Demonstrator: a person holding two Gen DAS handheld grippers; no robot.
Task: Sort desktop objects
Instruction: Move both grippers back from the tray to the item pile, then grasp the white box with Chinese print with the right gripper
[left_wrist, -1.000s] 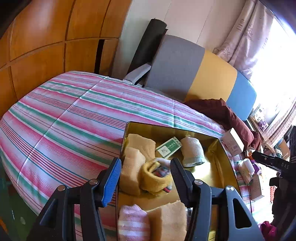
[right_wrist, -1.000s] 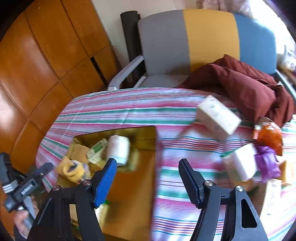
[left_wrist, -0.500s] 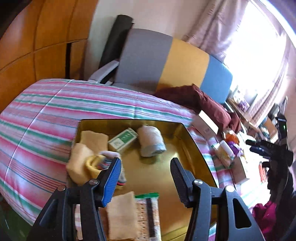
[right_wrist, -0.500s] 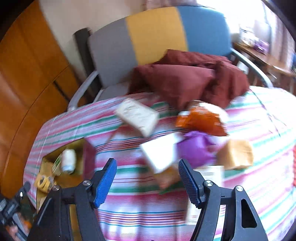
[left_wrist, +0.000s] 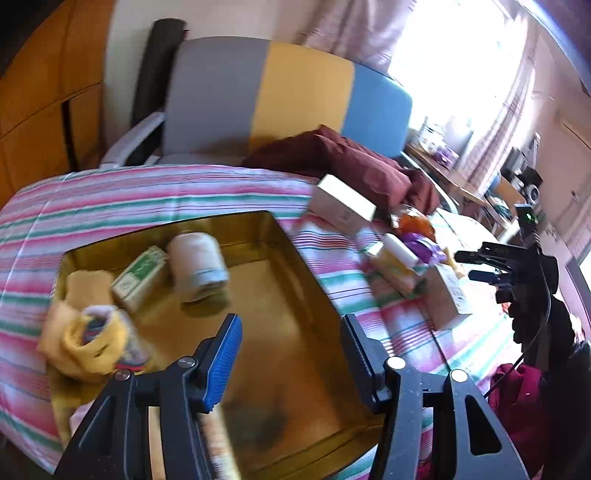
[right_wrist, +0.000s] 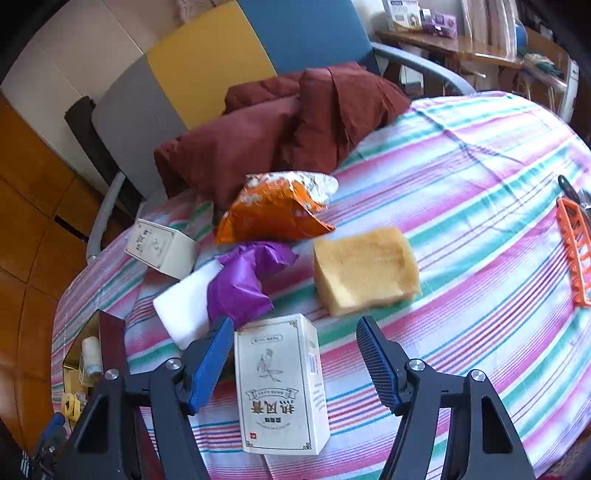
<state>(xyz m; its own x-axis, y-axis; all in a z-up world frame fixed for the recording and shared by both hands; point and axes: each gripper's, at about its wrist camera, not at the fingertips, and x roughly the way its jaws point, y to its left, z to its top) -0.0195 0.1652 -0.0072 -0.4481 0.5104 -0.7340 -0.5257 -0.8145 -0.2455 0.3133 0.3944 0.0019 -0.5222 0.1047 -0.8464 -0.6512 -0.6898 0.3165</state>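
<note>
Fingers: our right gripper (right_wrist: 295, 354) stands spread, angled down over the box (right_wrist: 282, 384), touching neither side. Left gripper (left_wrist: 291, 354) also spread, empty, tilted down over bare tray (left_wrist: 295, 266) floor. Sponge (right_wrist: 364, 269) lies just beyond the box; striped cloth (right_wrist: 480, 184) is bare on the right.

Each gripper (right_wrist: 295, 354) has 2 black angular fingers (left_wrist: 369, 362) with ribbed blue pads (left_wrist: 225, 354) and silver screws (left_wrist: 394, 362).
</note>
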